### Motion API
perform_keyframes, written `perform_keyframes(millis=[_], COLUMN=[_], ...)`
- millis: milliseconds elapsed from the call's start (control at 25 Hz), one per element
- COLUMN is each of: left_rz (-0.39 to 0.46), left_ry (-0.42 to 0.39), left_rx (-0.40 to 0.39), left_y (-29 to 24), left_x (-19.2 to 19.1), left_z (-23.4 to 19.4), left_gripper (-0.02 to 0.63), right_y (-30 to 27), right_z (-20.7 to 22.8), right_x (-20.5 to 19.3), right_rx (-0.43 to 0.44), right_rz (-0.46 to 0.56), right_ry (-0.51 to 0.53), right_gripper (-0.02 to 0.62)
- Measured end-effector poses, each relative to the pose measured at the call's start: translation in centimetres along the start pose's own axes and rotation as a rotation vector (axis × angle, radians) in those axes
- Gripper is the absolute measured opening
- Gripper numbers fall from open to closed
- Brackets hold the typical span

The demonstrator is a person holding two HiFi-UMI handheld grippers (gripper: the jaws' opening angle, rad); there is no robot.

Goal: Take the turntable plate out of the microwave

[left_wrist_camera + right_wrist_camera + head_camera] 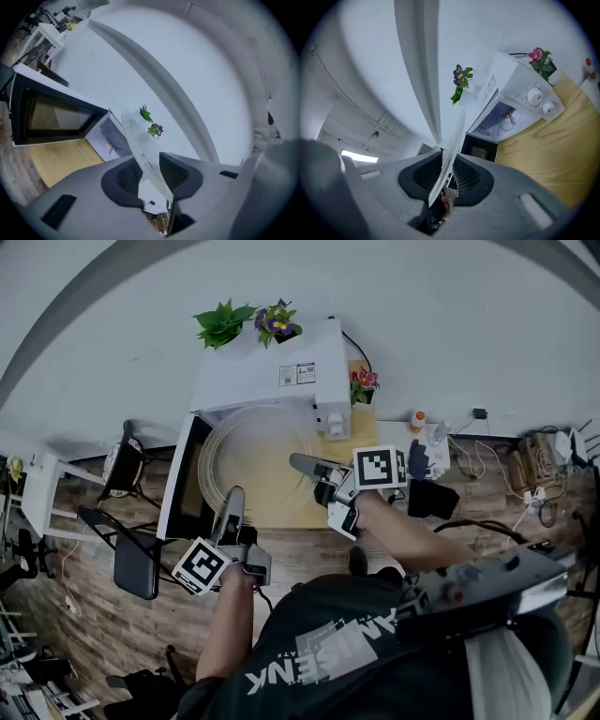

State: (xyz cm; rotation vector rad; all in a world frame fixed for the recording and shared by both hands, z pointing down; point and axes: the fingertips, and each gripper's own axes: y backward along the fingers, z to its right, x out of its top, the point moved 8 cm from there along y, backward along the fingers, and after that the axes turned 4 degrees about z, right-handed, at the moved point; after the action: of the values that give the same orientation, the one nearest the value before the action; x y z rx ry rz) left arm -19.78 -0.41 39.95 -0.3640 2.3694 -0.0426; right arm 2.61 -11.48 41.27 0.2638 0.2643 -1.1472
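Both grippers hold the clear glass turntable plate (255, 461) in the air in front of the white microwave (281, 371). My left gripper (233, 497) is shut on the plate's near-left rim, and my right gripper (300, 464) is shut on its right rim. In the left gripper view the plate (140, 145) runs edge-on between the pads of the left gripper (149, 173). The right gripper view likewise shows the plate (452, 145) clamped in the right gripper (446, 176). The microwave's door (180, 480) hangs open to the left, and its cavity (110, 140) shows only the turntable hub.
The microwave stands on a wooden table (281, 514). Two potted plants (246, 322) sit on top of it, and a pink-flowered pot (364, 383) stands beside it. A black folding chair (127, 554) and a white side table (37, 493) are at the left. Cables (525, 465) lie at the right.
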Motion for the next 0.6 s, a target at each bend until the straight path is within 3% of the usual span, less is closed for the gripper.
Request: perform_keyframes(millis=[120, 240, 320, 440, 600], left_rz=[-0.023, -0.025, -0.037, -0.035, -0.053], left_ry=[-0.052, -0.024, -0.085, -0.029, -0.065], left_rx=[-0.016, -0.048, -0.024, -0.072, -0.064], left_y=[1.0, 2.1, 3.0, 3.0, 3.1], left_x=[1.6, 2.5, 3.4, 3.5, 4.2], left_z=[0.5, 0.4, 0.0, 0.1, -0.1], left_gripper=[0.112, 0.112, 0.11, 0.11, 0.11], right_y=[-0.2, -0.9, -1.1, -1.4, -1.5], right_z=[-1.3, -2.5, -3.0, -3.6, -4.1], right_x=[-0.8, -1.9, -2.5, -2.9, -3.0], right_rx=[0.002, 0.0, -0.006, -0.015, -0.023], right_rz=[0.021, 0.032, 0.037, 0.052, 0.064], right_ry=[-0.003, -0.004, -0.001, 0.009, 0.03], right_gripper=[0.073, 0.072, 0.072, 0.074, 0.075])
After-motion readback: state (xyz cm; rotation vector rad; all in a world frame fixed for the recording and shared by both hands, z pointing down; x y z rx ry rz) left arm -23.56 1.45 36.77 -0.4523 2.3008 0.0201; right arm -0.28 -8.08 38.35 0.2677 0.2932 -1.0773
